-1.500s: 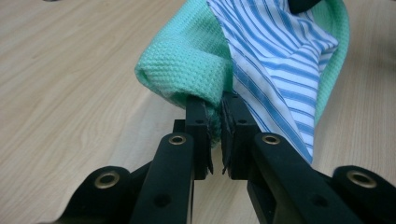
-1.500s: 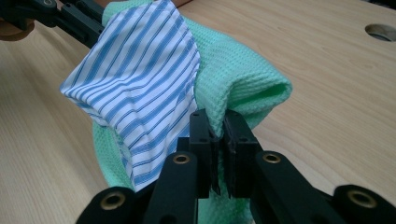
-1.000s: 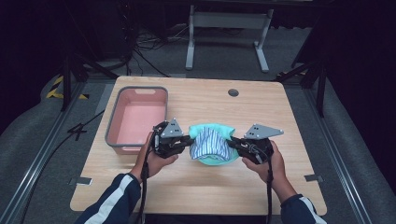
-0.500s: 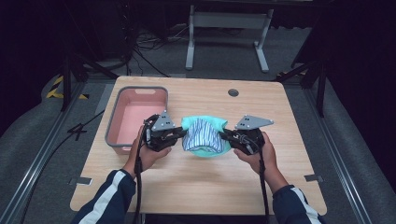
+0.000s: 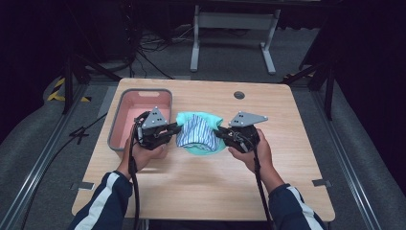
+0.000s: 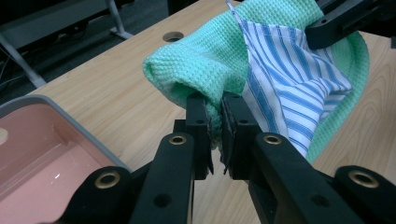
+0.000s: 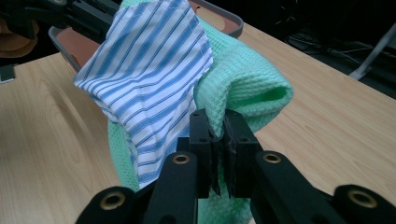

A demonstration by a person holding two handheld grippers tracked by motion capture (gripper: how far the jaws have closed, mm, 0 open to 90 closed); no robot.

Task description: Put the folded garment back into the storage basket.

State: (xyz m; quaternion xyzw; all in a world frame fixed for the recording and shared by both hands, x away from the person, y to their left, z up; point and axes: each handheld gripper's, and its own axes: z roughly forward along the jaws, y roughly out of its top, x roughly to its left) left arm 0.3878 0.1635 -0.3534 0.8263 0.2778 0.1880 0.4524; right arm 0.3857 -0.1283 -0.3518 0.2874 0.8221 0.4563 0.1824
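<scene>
Bin: a pink bin with a grey rim [image 5: 123,111] stands near the desk's [image 5: 306,158] left edge, toward the far side.
Left gripper: the left gripper [image 5: 173,129] sits just beside the bin's right wall, clenched on the left edge of the green waffle-weave towel [image 6: 210,60]; in the left gripper view its jaws pinch a fold of that towel.
Cloths: the towel and a blue-and-white striped cloth [image 5: 194,133] hang together between the two grippers, over the desk's middle; the striped cloth lies against the towel's inner side.
Right gripper: the right gripper [image 5: 219,134] is clamped on the towel's right edge, jaws pressed tight on the weave.
</scene>
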